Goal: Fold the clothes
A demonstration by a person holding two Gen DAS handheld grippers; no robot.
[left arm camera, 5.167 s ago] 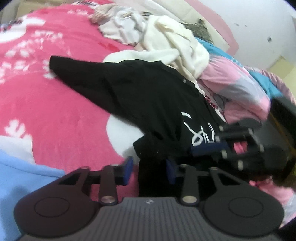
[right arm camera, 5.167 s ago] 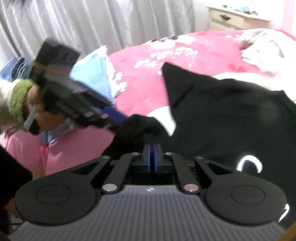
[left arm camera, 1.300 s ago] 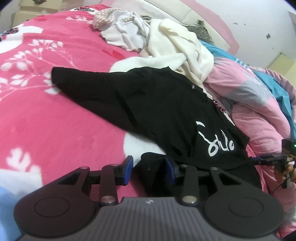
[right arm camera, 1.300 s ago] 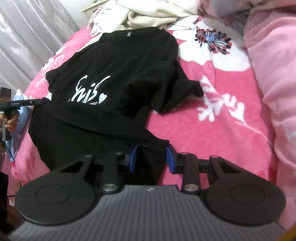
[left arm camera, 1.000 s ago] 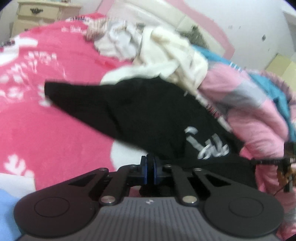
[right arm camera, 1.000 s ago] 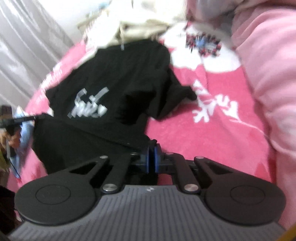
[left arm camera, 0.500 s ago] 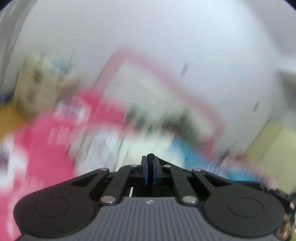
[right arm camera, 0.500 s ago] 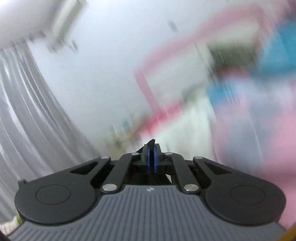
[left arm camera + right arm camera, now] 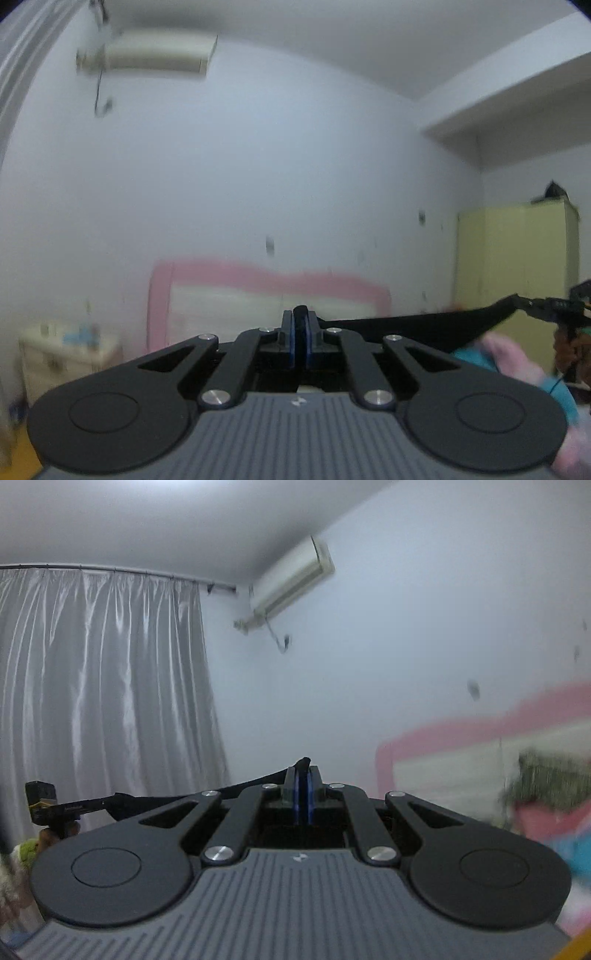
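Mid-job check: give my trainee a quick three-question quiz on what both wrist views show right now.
1. True or false: the left tongs are shut on the black garment.
2. Multiple choice: between the two tongs, the garment's edge is (A) stretched in a band from one to the other, (B) piled on the bed, (C) draped over the cabinet.
3. Fill in: in the right wrist view, the right tongs point toward a wall with an air conditioner and a grey ____.

Key: 1 true; 2 A; 3 curtain.
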